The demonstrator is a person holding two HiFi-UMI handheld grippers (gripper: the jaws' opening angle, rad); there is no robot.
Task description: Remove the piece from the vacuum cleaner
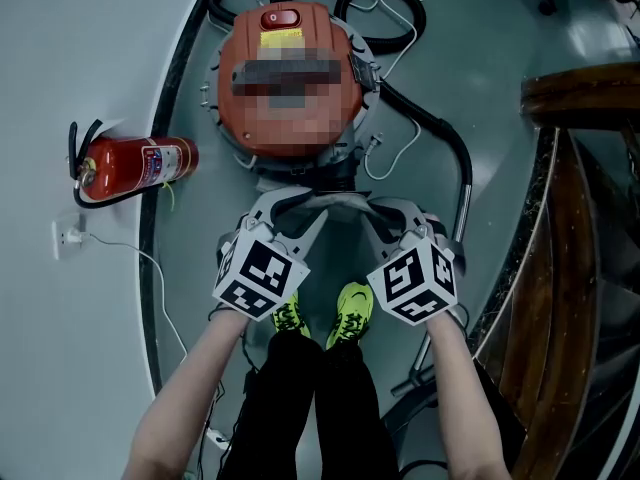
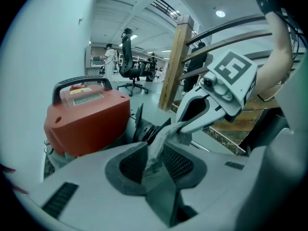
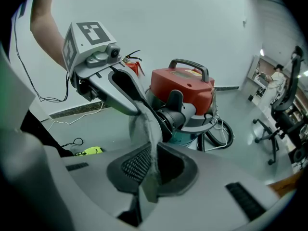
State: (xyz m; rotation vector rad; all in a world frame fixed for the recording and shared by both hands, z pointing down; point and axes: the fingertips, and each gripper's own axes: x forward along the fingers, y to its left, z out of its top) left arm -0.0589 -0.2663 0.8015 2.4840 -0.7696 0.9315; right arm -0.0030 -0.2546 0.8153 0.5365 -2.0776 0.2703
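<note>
Pinching a limp grey piece [image 3: 146, 126] from both sides, I have my right gripper [image 3: 153, 165] pressed almost together on it. My left gripper [image 2: 154, 150] is clamped on the same strip, with its pads against the fabric. The piece hangs between the two grippers, just in front of the black round port [image 3: 175, 114] on the near side of the red vacuum cleaner [image 1: 330, 128]. The cleaner stands on the floor [image 1: 480, 38] at my feet. Whether the piece touches the port I cannot tell. A black hose [image 1: 455, 158] curves away on the right, and a red fire extinguisher [image 1: 140, 163] sits at the wall on the left.
</note>
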